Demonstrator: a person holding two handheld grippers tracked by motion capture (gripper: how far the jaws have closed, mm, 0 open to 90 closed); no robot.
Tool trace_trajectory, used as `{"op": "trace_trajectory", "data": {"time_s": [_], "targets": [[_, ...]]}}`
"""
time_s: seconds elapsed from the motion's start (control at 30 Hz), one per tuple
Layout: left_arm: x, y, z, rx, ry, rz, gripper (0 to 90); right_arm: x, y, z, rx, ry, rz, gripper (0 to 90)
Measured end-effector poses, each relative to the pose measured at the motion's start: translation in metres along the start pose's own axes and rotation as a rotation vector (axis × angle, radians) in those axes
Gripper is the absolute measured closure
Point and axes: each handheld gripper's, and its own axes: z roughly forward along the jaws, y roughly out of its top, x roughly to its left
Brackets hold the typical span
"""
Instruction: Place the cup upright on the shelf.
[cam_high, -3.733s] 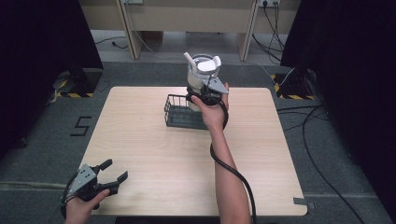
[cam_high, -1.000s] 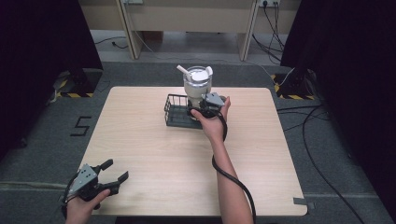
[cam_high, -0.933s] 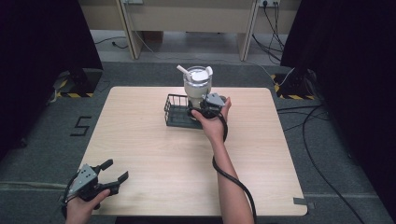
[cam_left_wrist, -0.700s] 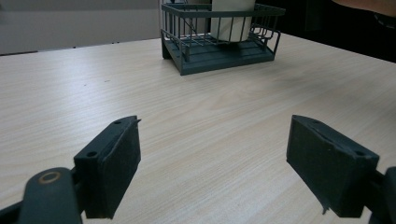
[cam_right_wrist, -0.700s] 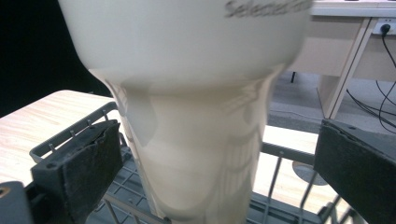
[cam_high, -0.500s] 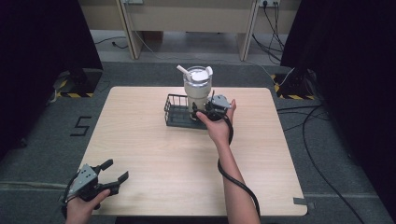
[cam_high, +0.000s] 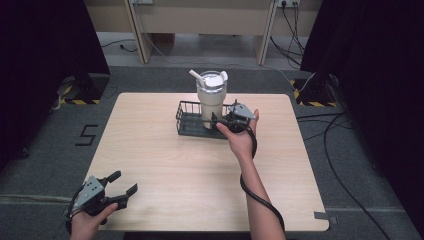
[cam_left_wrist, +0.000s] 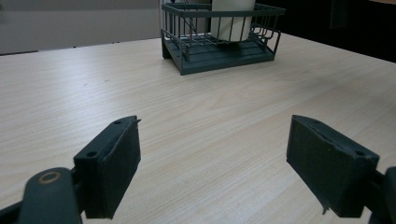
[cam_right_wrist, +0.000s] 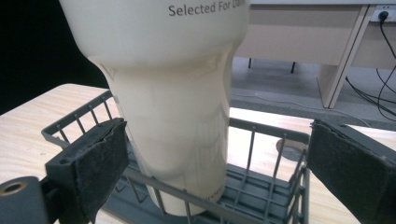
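- High view: cream tumbler (cam_high: 211, 102) standing upright in the dark wire basket (cam_high: 189, 120), just above the middle of the frame, on the far part of the wooden table (cam_high: 200, 170). White lid and straw on top of the tumbler.
- Right gripper (cam_high: 220, 120) held just right of the basket, right of centre, jaws pointing left toward the tumbler's lower part; spread apart, gripping nothing. Black cable looping down along the forearm toward the bottom edge.
- Left gripper (cam_high: 123, 184) at the lower left corner of the frame, at the near table edge, well apart from the basket; jaws wide, empty.
- Left gripper view: two black pads spread to lower left and lower right, bare wood grain between them. Basket (cam_left_wrist: 219, 37) at the top centre, far off, with the tumbler's pale base (cam_left_wrist: 232, 16) inside it behind the wire bars.
- Right gripper view: tumbler (cam_right_wrist: 173, 93) large in the centre and upper frame, narrowing toward its foot, standing on the basket floor behind the near wire rim (cam_right_wrist: 261, 158). Grey lettering at the top edge. Pads at lower left and far right, open, on either side of the tumbler; left pad close to the cup wall, contact not clear; right pad well clear.
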Motion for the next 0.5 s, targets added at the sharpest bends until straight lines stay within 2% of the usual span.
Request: {"op": "trace_trajectory", "data": {"time_s": [0.5], "targets": [[0.000,0.000,0.000,0.002,0.002,-0.001,16.9,-0.013,-0.010,-0.022,0.014,-0.016,0.003,7.9]]}}
